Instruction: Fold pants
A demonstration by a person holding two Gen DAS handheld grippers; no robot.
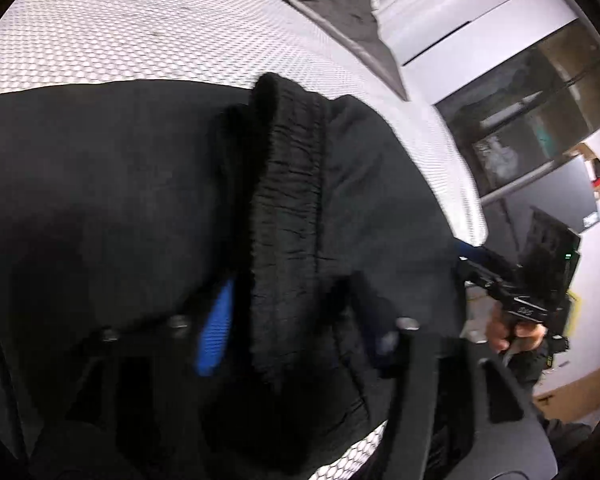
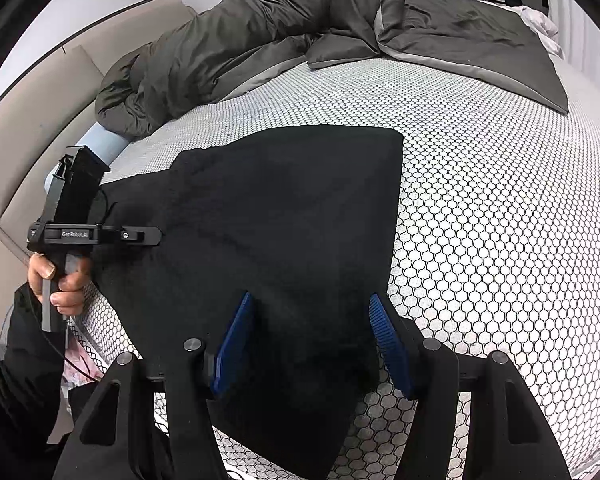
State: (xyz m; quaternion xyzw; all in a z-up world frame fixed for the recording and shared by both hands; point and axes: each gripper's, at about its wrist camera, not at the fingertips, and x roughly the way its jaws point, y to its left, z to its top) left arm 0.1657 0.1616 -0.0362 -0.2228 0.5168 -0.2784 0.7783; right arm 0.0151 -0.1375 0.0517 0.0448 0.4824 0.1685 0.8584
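The black pants (image 2: 284,216) lie spread on the white honeycomb mattress (image 2: 500,200). In the left wrist view their ribbed waistband (image 1: 288,216) stands bunched between my left gripper's fingers (image 1: 216,336); my left gripper (image 1: 300,340) is partly open around it, cloth covering the right finger. My left gripper also shows in the right wrist view (image 2: 148,236) at the pants' left edge. My right gripper (image 2: 312,344) is open, its blue pads (image 2: 388,344) either side of the near pants corner, not pinching it. It shows in the left wrist view (image 1: 466,250), tips hidden behind cloth.
A dark grey duvet (image 2: 260,40) is heaped along the far side of the mattress. A beige padded headboard (image 2: 40,120) runs along the left. In the left wrist view, white cabinets (image 1: 460,12), a dark shelf unit (image 1: 540,120) and a cardboard box (image 1: 572,388) stand beyond the bed edge.
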